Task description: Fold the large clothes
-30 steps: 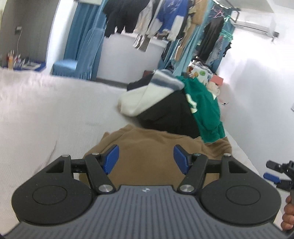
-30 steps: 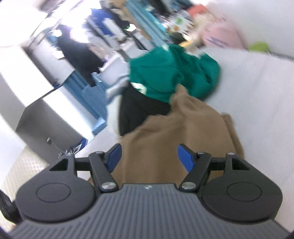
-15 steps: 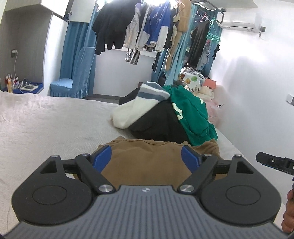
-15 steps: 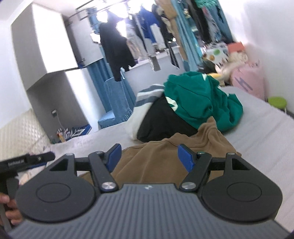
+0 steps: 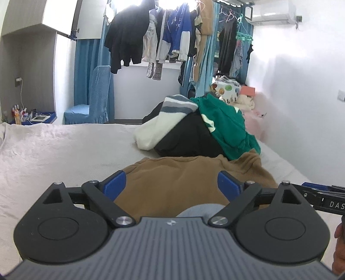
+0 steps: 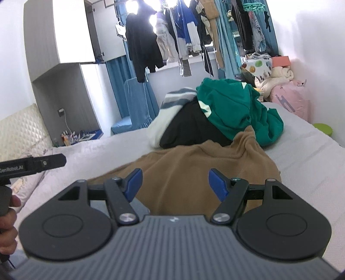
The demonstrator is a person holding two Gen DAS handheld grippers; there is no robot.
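Two grippers hovering over a pale bed (image 5: 54,155), both aimed at the far end of a small bedroom. Lying flat right ahead, a brown top (image 5: 172,183), spread on the cover just beyond the blue pads. Heaped behind it and touching its far edge: a green hoodie (image 5: 226,129), a black garment (image 5: 187,137) and a white-and-grey striped one (image 5: 163,120). Hanging along the window, a rail of clothes (image 5: 155,36); standing below, a blue-covered chair (image 5: 97,97).

Left gripper (image 5: 171,185): jaws wide apart, just been opening, nothing pinched, only the top lying past the gap. Right gripper (image 6: 173,183): jaws apart too, clamping nothing, brown cloth showing between the pads (image 6: 133,179).

Showing only from the left: an air conditioner (image 5: 273,16) high on the wall, and the other tool poking in at the right edge. Showing only from the right: a quilted headboard (image 6: 19,129), a pink bag (image 6: 289,99) and a green stool (image 6: 322,128) beside the bed, plus fingers (image 6: 8,221) wrapping a handle at the left edge.
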